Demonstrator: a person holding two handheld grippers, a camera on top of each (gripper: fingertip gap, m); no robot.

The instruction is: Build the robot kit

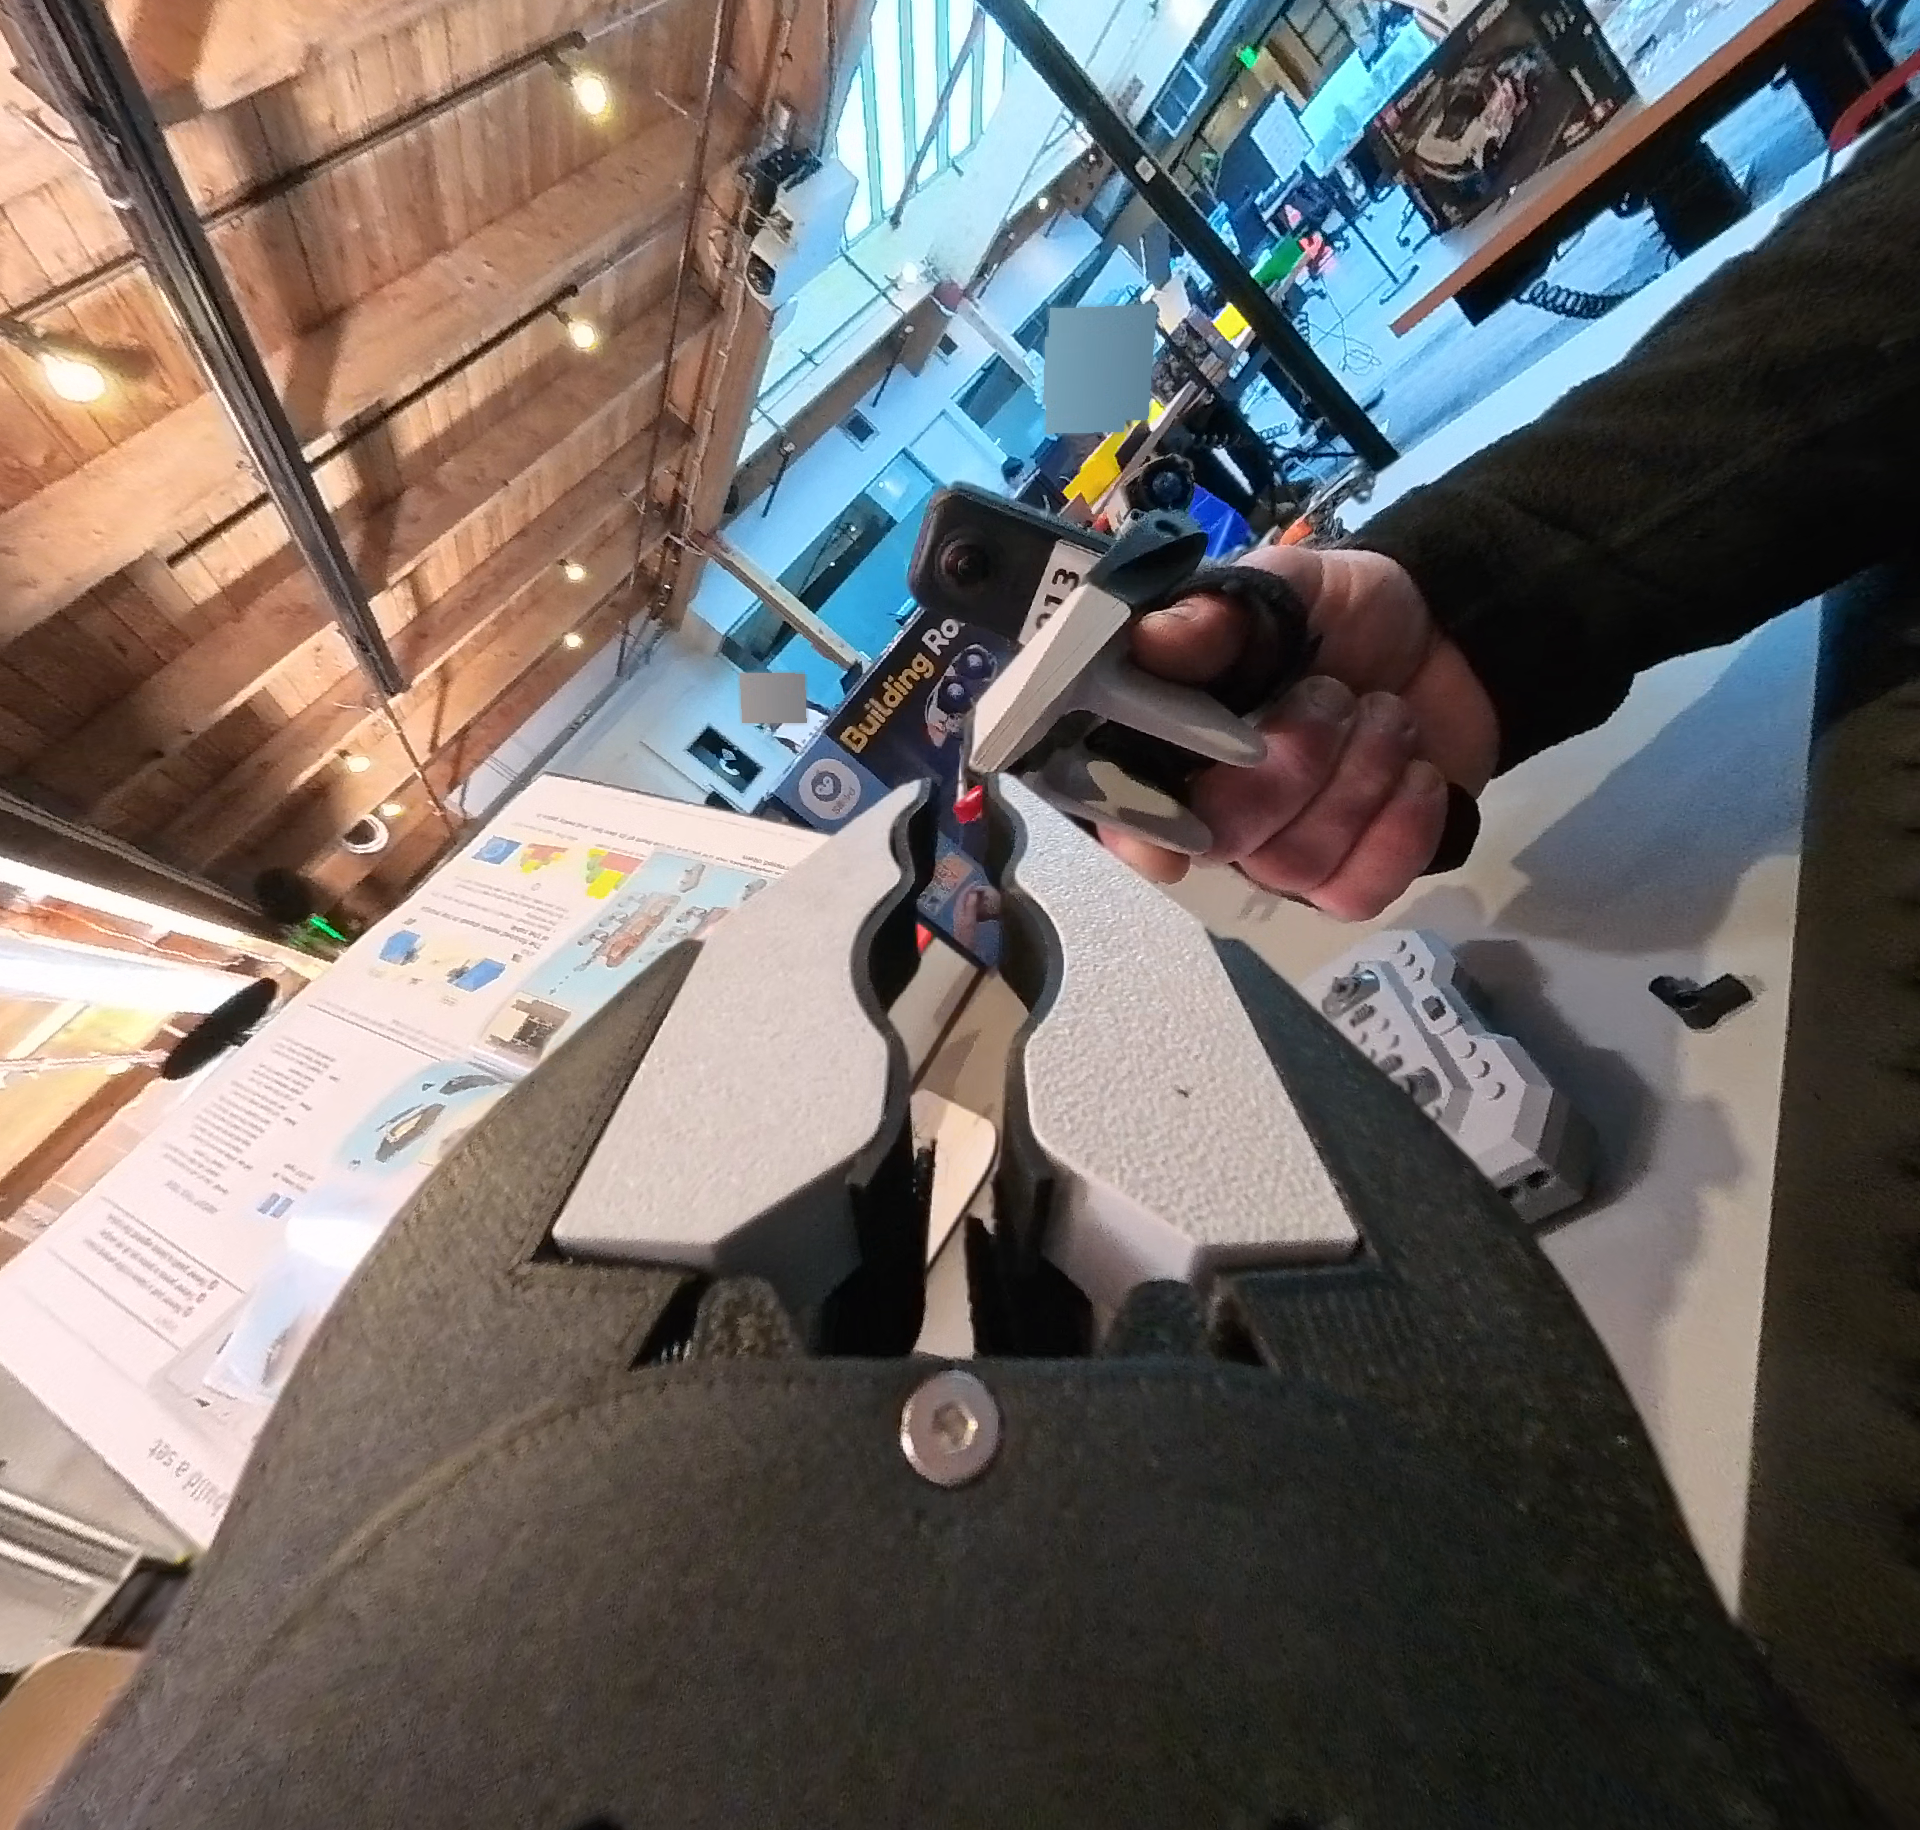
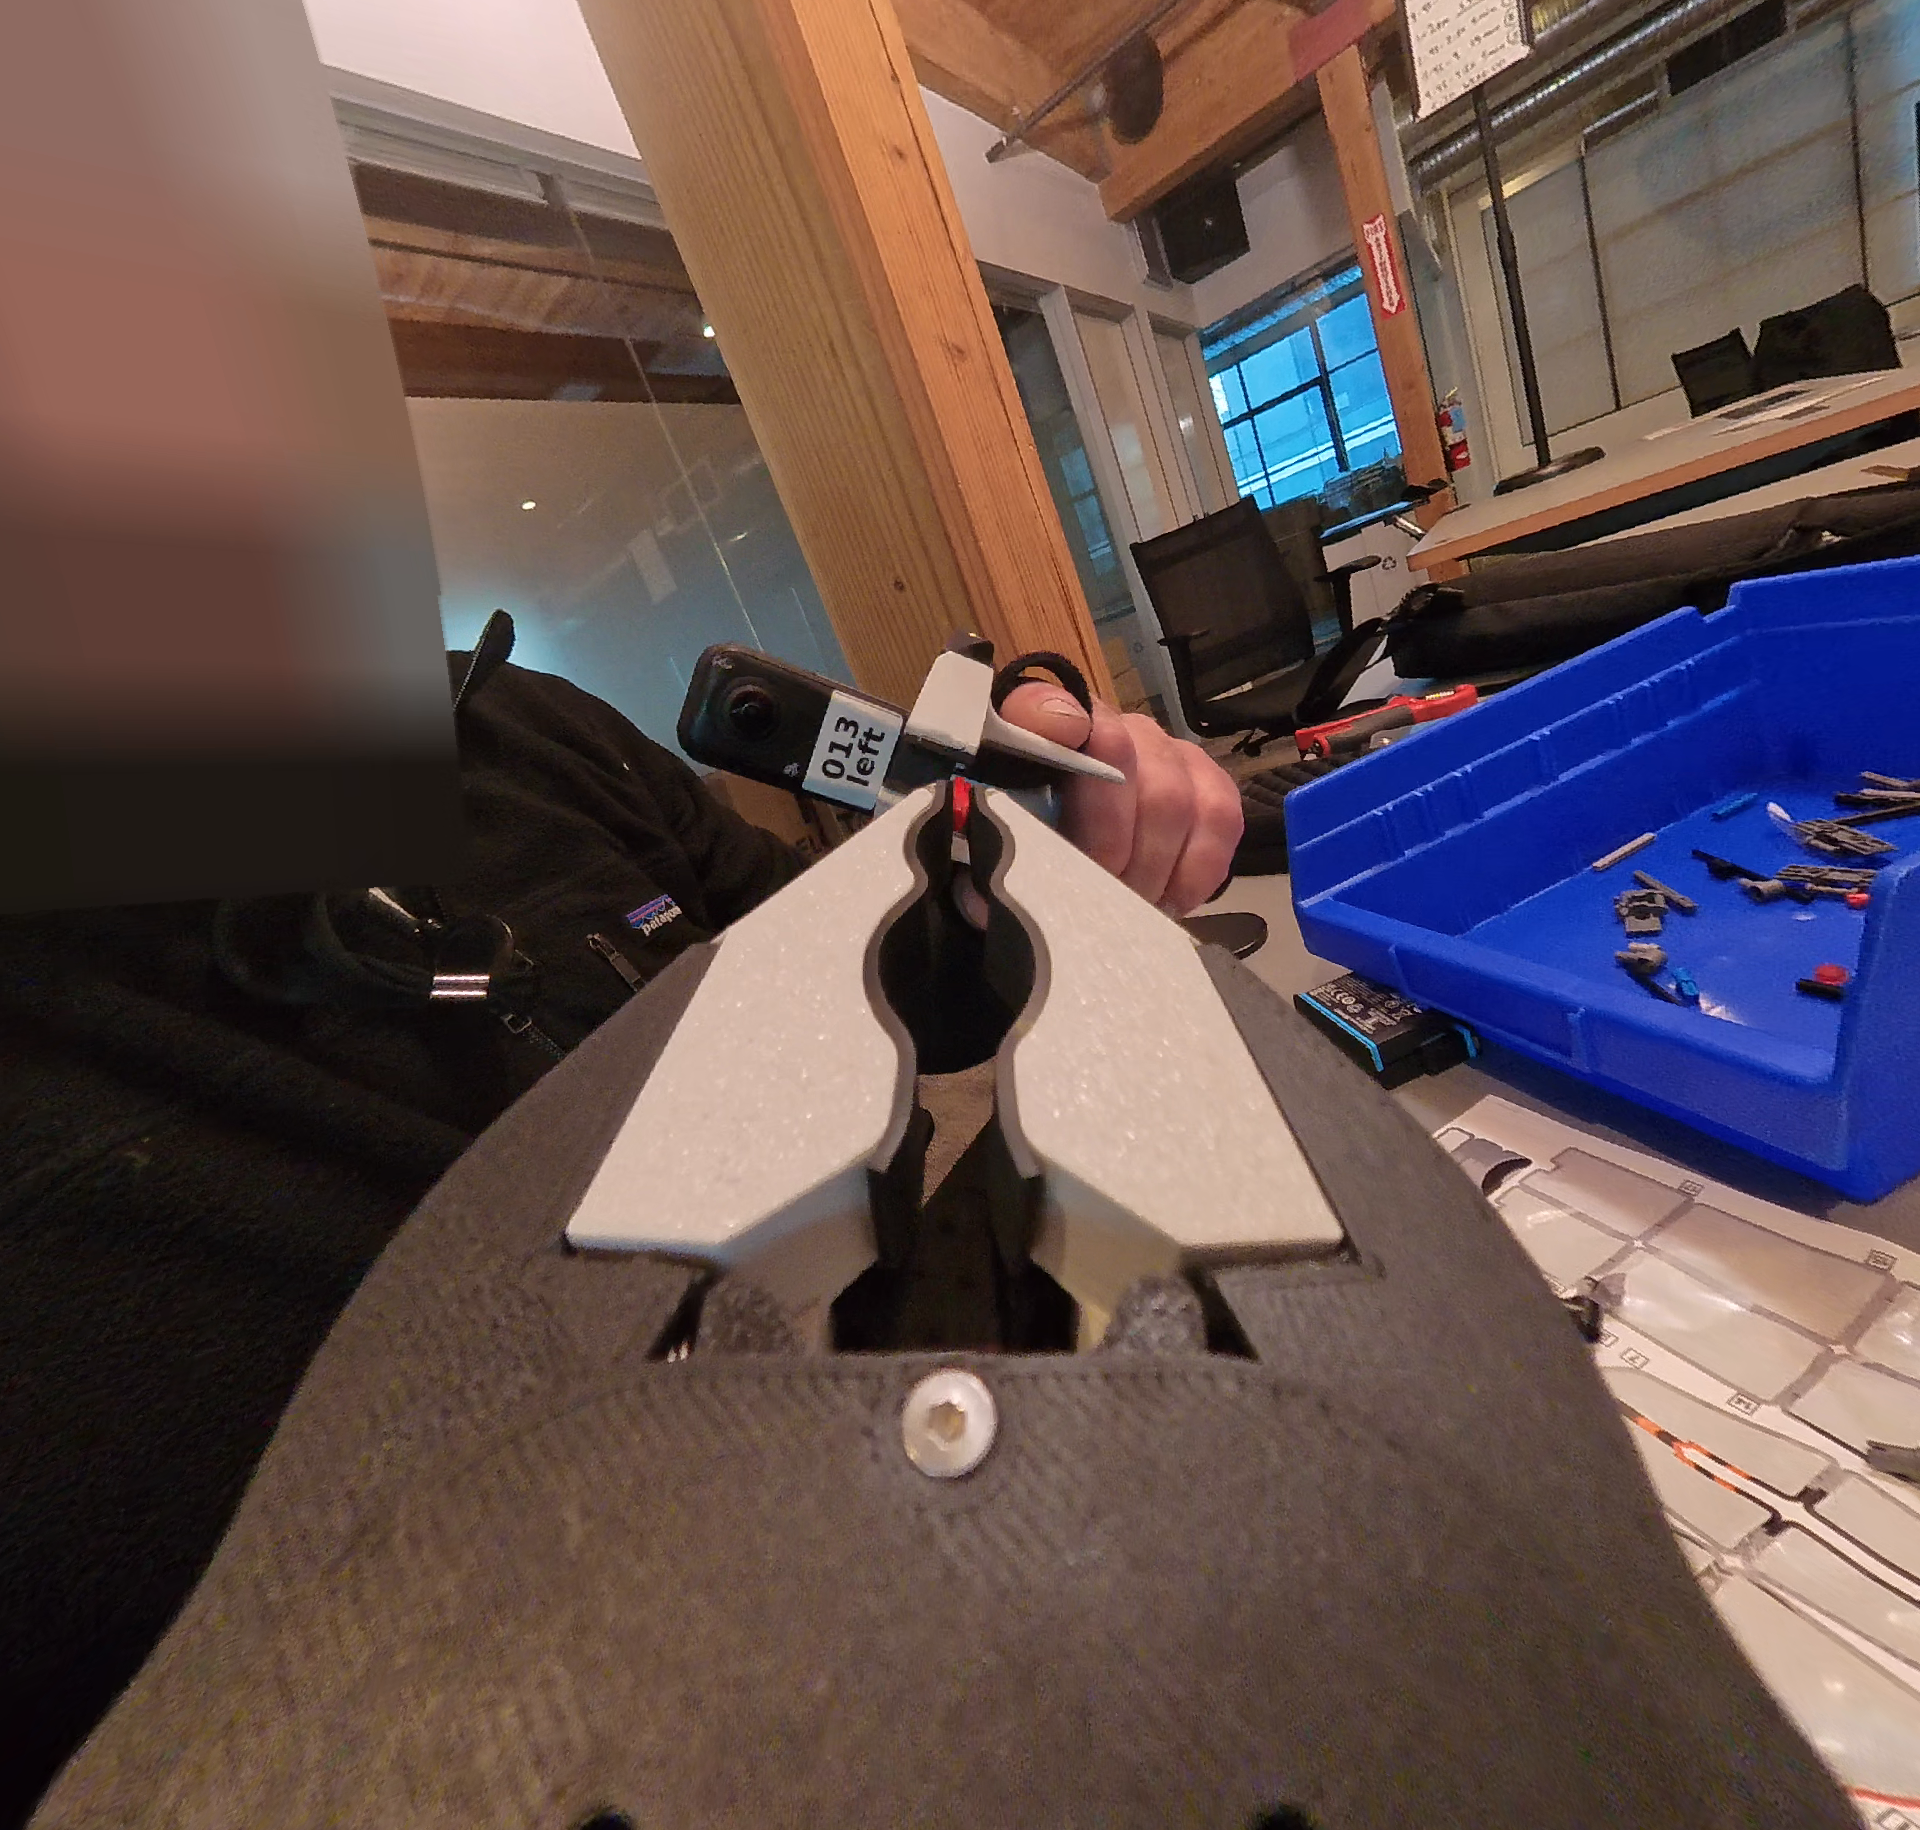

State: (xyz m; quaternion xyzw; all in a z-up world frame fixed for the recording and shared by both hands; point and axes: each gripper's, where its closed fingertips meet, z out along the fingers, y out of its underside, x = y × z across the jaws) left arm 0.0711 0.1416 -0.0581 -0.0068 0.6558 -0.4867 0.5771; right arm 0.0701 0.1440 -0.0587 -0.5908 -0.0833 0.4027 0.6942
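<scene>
My left gripper (image 1: 961, 793) and my right gripper (image 2: 958, 793) meet tip to tip in the air above a white table (image 1: 1621, 897). A small red piece (image 1: 968, 806) sits where the tips meet, and it also shows in the right wrist view (image 2: 961, 798). Both pairs of jaws are closed to a narrow gap around it. I cannot tell which gripper bears its weight. The right gripper (image 1: 982, 757), held in a hand (image 1: 1340, 731), comes in from the upper right. The left gripper (image 2: 951, 741), also in a hand (image 2: 1153, 804), is partly hidden behind my right fingers.
An open instruction booklet (image 1: 468, 1001) lies at the left. A grey perforated block (image 1: 1455, 1063) and a small black piece (image 1: 1699, 996) lie at the right. A blue bin (image 2: 1558, 897) holds several small pieces, with a black battery-like block (image 2: 1371, 1027) and a printed sheet (image 2: 1714, 1365) beside it. The grippers are tip to tip, or close to it.
</scene>
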